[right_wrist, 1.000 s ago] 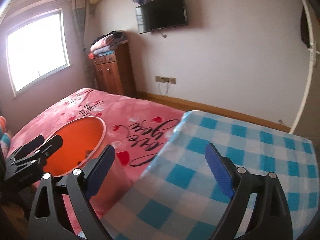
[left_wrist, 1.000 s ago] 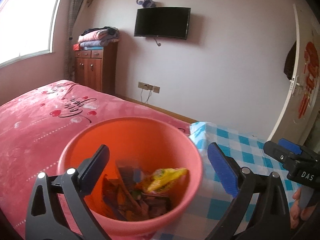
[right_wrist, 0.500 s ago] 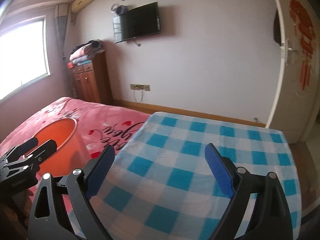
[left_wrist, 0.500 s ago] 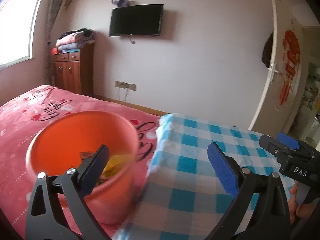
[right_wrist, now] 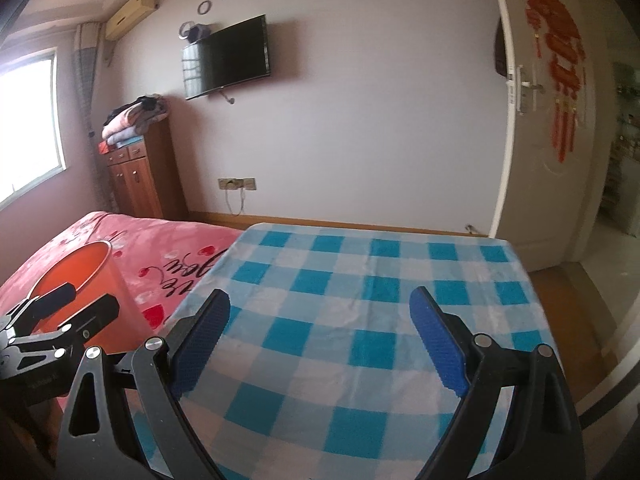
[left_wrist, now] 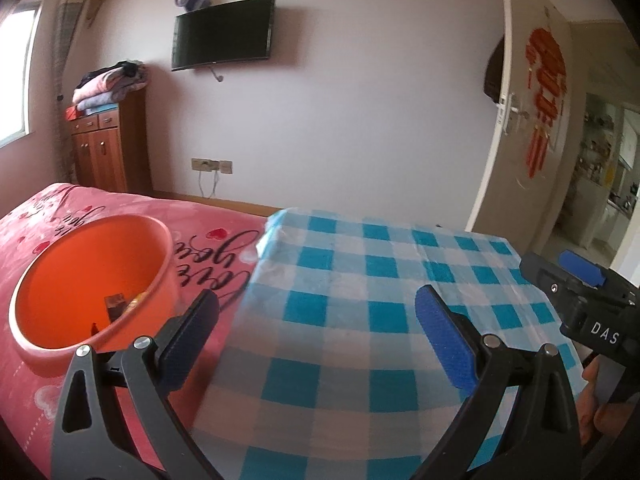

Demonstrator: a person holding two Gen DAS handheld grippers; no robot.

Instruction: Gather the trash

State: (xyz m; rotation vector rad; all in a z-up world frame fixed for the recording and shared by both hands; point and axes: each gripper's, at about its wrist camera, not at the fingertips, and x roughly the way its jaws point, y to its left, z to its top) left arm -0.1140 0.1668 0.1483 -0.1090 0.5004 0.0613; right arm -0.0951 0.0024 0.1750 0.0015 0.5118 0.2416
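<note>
Shift: you swung both tools off the bucket (left_wrist: 92, 280) toward the checked cloth (left_wrist: 360, 320).
Tools: left gripper (left_wrist: 316, 336) and right gripper (right_wrist: 320, 336) gaped wide, empty.
Meaning: no trash remained visible there.

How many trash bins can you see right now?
1: an orange bin beside the blue checked cloth, against the pink bedspread. Others may be out of view.

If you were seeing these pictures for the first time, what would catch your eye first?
Probably the round orange plastic bucket standing at the left against the pink bed cover, with a few wrappers in its bottom. Next, the blue-and-white checked cloth fills the middle, beneath both open grippers. On the far wall hangs a black flat television.
</note>
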